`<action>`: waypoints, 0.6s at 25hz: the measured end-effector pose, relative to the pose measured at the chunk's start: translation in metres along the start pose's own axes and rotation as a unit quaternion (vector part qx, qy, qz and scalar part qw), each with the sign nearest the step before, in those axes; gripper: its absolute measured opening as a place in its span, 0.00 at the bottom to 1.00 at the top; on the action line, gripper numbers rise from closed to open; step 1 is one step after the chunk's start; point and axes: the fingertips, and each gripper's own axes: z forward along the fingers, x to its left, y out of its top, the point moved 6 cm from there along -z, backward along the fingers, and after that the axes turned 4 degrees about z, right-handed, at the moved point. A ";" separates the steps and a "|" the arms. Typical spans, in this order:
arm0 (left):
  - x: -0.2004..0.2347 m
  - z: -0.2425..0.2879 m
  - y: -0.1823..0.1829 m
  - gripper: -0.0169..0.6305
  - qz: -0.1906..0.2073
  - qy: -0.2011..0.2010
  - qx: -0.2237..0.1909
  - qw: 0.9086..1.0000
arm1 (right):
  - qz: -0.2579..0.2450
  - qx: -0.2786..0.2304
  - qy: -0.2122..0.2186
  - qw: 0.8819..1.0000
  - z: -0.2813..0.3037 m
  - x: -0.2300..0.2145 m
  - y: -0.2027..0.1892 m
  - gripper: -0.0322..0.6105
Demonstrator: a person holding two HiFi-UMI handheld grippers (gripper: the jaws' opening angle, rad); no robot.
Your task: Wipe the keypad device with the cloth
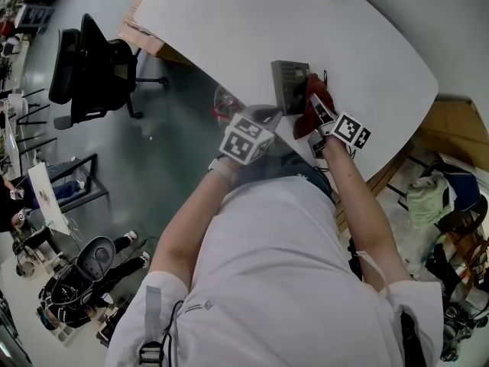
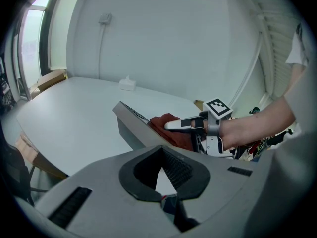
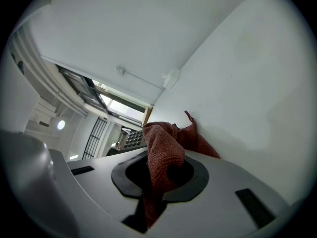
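Keypad device (image 1: 289, 81) lay near the front edge of the white desk (image 1: 229, 29), between the two grippers. It was a grey, wedge-shaped box with a sloped top face that carried rows of small dark keys. The red cloth (image 3: 163, 148) lay bunched against the device's right side and draped over part of the key face. Its surface was a coarse, looped knit, soft and creased.

Right gripper (image 3: 161, 170): fingers closed on a fold of the cloth, which filled the gap between the black pads and hung out below them. The free end rested on the desk.

Left gripper (image 2: 161, 170): the ribbed black pads met at their tips against the device's near left edge and appeared to pinch it. A pale wedge of desk showed between them lower down. A marker cube (image 1: 246, 138) sat on top.
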 end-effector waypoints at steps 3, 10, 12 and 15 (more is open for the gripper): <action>-0.001 0.001 -0.001 0.04 0.001 0.001 0.000 1.000 | 0.023 -0.006 -0.017 1.000 -0.002 -0.009 0.004 0.14; -0.003 0.000 0.000 0.04 0.001 -0.004 -0.004 1.000 | 0.010 -0.001 -0.024 1.000 -0.004 0.009 0.014 0.14; -0.004 0.001 0.000 0.04 0.003 -0.005 -0.006 1.000 | -0.002 0.006 -0.001 1.000 -0.002 0.026 0.015 0.14; -0.002 0.001 0.000 0.04 0.006 -0.002 -0.006 1.000 | -0.024 0.033 0.039 0.998 0.012 0.059 0.009 0.14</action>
